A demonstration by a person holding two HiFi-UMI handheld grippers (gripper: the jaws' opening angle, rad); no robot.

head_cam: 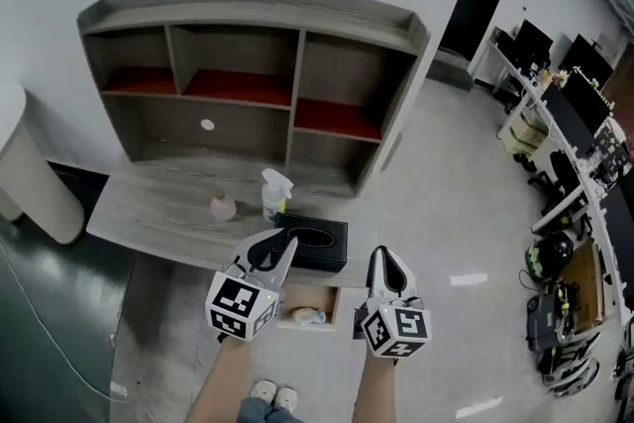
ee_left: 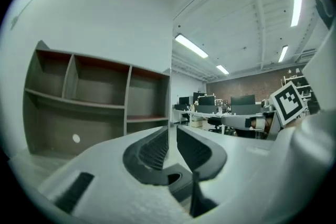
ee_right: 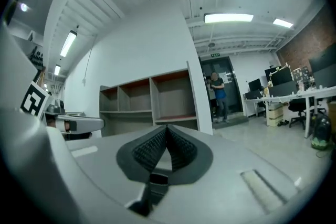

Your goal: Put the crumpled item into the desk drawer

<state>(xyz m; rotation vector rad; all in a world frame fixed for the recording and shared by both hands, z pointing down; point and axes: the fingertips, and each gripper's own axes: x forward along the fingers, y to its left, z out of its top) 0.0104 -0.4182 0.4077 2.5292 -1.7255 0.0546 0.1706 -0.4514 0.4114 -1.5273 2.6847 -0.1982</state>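
In the head view both grippers are held up level in front of the grey desk (head_cam: pixel 149 213). Below the desktop a drawer (head_cam: pixel 337 304) stands open, and a pale crumpled item (head_cam: pixel 305 316) lies inside it. My left gripper (head_cam: pixel 286 244) (ee_left: pixel 172 129) has a narrow gap between its ribbed pads and nothing in that gap. The pads of my right gripper (head_cam: pixel 384 257) (ee_right: pixel 167 128) meet at their tips, with nothing held. Both point toward the shelf unit (head_cam: pixel 248 84) on the desk, well above the drawer.
On the desk stand a black tissue box (head_cam: pixel 313 243), a spray bottle (head_cam: pixel 274 196) and a small pink bottle (head_cam: pixel 223 206). A white rounded chair back (head_cam: pixel 30 173) is at left. Office desks with monitors (head_cam: pixel 570 114) line the right. A person (ee_right: pixel 217 93) stands in a far doorway.
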